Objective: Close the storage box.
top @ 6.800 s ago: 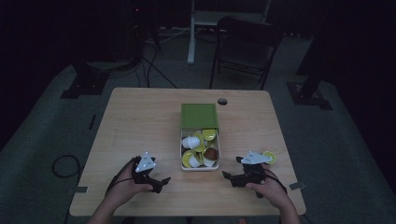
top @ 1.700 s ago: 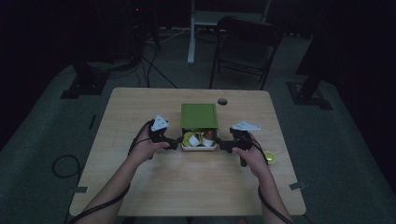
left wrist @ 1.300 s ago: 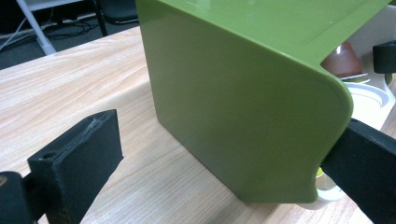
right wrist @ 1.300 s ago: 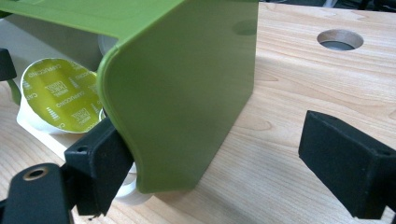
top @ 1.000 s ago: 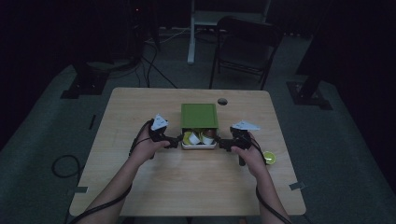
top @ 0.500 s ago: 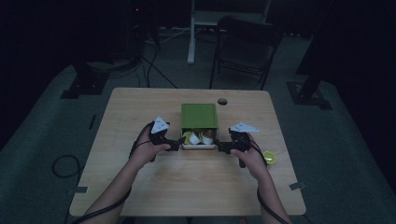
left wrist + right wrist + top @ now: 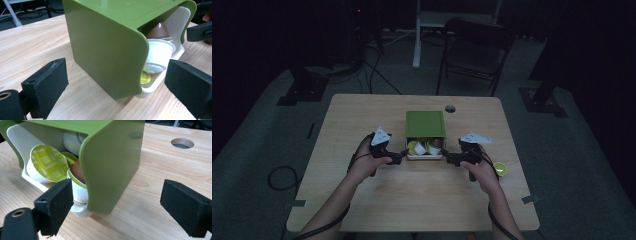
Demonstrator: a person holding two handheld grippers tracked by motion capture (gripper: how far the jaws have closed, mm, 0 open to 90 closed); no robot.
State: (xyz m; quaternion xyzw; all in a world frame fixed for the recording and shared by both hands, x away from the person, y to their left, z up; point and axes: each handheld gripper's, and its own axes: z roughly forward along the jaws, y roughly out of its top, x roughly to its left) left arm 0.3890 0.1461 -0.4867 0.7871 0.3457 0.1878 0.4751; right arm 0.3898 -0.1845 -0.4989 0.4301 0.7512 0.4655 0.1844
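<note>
I had both claws down at the near end of the green box [image 7: 425, 124], mid-worktop [image 7: 362, 115]. Left claw [image 7: 400, 157] sat at the box's near-left corner, jaws wide apart; in the left gripper view the green sleeve's corner stood between the two pads [image 7: 47, 85], neither touching it. Right claw [image 7: 448, 158] was mirrored at the near-right corner, also open, with the sleeve corner [image 7: 112, 165] between its pads, no contact that I could see. The white inner tray [image 7: 424, 156] stuck out of the sleeve toward me, loaded with capsules: a yellow-green foil lid [image 7: 48, 162], a brown one [image 7: 158, 30] and a white cup [image 7: 160, 53], all lying tipped and packed against each other. A loose yellow-green capsule [image 7: 500, 169] lay on the worktop just beside my right hand [image 7: 482, 167], apart from the box. Cable grommet hole [image 7: 450, 108] sat past the box's far-right corner.
</note>
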